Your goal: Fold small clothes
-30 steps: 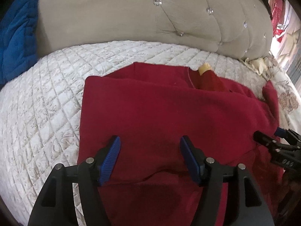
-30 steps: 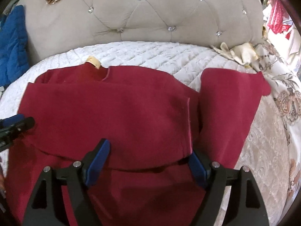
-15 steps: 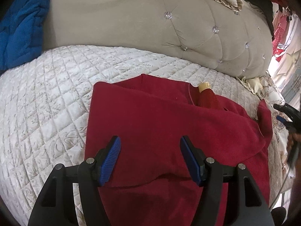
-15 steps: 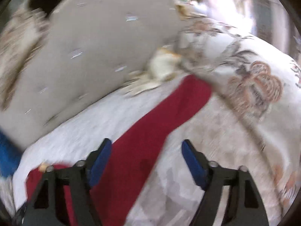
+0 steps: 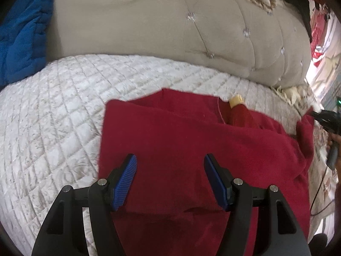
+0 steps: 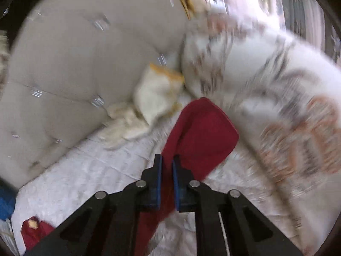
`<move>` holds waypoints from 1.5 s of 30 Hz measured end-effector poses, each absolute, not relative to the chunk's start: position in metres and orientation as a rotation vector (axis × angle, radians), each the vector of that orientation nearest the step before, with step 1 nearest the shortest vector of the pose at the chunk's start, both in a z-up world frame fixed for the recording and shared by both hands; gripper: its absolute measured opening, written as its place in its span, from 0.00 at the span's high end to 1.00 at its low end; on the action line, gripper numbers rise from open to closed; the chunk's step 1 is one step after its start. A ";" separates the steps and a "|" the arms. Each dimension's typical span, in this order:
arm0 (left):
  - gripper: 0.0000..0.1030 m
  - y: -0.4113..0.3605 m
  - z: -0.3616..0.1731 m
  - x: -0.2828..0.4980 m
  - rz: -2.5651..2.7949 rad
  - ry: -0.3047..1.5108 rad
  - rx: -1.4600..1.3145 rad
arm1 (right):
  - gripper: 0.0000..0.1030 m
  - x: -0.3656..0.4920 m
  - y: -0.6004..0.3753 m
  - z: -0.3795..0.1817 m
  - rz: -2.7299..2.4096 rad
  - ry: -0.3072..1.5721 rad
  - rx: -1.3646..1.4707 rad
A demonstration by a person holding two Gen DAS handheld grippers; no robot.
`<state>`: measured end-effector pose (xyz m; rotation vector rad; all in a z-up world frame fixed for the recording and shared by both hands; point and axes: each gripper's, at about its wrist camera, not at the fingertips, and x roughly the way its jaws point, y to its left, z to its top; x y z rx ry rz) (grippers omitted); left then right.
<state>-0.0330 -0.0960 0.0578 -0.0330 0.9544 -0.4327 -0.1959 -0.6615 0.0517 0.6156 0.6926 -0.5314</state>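
Right wrist view: red garment [image 6: 200, 132] spread on quilted bedspread [image 6: 89, 170], sleeve end stretched toward floral pillow [image 6: 277, 81]. Soft, light knit, likely limp and draping, no slip risk; best taken at sleeve edge or hem corners. Right gripper [image 6: 166, 166] jaws just closed, now clamped on sleeve fabric. Left gripper [image 5: 169, 170] jaws apart, hovering over garment body, nothing pinched. Tufted headboard [image 5: 170, 27] behind, blue blanket [image 5: 21, 38] at far left.

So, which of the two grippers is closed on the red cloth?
The right gripper: it pinches the red garment's sleeve. The left gripper hangs open above the garment's body.
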 end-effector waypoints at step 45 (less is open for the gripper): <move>0.57 -0.035 0.096 -0.030 -0.371 0.869 -0.216 | 0.93 -0.241 -0.481 0.072 -0.275 0.789 0.363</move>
